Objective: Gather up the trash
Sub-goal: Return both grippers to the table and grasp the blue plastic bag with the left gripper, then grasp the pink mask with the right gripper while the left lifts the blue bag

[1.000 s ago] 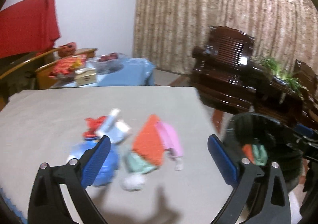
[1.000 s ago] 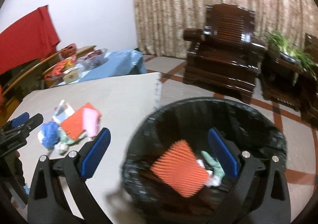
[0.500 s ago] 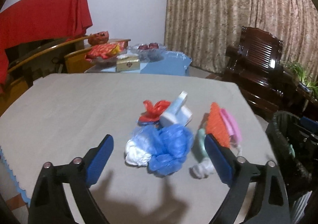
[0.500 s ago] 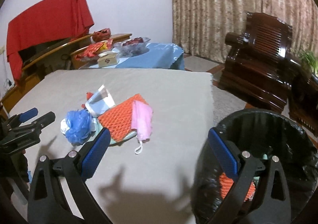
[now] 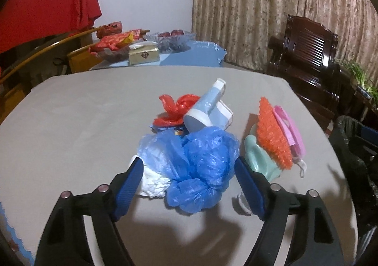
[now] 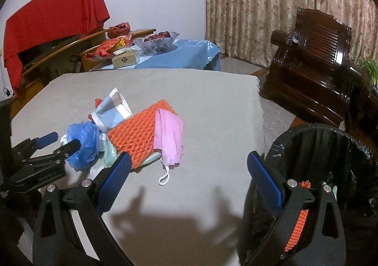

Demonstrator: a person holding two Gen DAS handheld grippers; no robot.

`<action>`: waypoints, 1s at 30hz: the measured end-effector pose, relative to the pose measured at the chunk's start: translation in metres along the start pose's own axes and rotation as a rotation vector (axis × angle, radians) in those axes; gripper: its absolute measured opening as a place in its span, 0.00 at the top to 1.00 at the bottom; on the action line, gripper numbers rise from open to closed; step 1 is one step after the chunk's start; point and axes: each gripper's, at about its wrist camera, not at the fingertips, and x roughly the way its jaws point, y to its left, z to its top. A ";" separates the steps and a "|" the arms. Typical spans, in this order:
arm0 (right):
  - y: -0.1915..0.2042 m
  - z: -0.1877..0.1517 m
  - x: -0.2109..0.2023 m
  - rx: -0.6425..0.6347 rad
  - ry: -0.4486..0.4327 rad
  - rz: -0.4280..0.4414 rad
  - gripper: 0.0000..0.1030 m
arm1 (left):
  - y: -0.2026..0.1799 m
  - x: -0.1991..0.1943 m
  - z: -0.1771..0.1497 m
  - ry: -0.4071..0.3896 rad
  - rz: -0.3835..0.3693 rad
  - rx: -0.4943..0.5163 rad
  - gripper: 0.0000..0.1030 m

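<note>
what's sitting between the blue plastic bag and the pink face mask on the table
In the right wrist view, the orange foam net lies between the blue plastic bag and the pink face mask, whose edge overlaps it; a pale green item peeks out beneath.

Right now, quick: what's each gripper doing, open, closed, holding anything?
Left gripper: open, fingers either side of the blue plastic bag, not clamped.
Right gripper: open, empty, between trash pile and bin.
</note>
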 end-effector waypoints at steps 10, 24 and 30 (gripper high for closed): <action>-0.002 0.002 0.009 -0.002 0.010 0.001 0.07 | -0.012 0.018 -0.003 0.033 -0.045 0.017 0.65; 0.013 0.003 0.061 -0.024 0.081 -0.008 0.22 | -0.005 -0.006 0.009 -0.016 -0.104 -0.058 0.81; 0.015 0.002 0.086 -0.005 0.127 -0.004 0.26 | -0.007 -0.009 0.006 -0.014 -0.103 -0.049 0.83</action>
